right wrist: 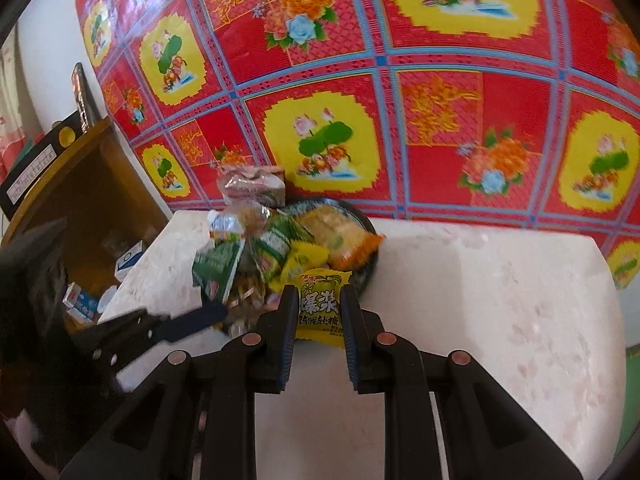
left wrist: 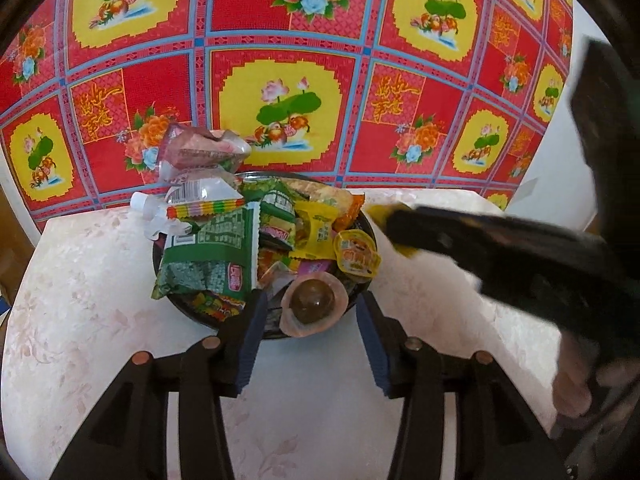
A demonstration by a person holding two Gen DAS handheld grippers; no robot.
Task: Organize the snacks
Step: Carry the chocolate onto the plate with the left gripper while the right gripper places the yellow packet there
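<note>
Pale marbled tabletop (right wrist: 500, 300), red floral cloth behind. Right gripper (right wrist: 319, 308) clamped on small yellow candy sachet (right wrist: 320, 300), just short of heaped dark round snack tray (right wrist: 370, 268). Left gripper (left wrist: 310, 312) gaped at tray's near rim. Placement step seemingly underway; next: reach ahead, release.

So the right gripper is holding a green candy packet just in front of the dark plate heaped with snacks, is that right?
Not quite: the packet is yellow, not green. The right wrist view shows the right gripper shut on a yellow candy packet, just in front of the dark plate heaped with snacks. The green packet lies in the heap.
</note>
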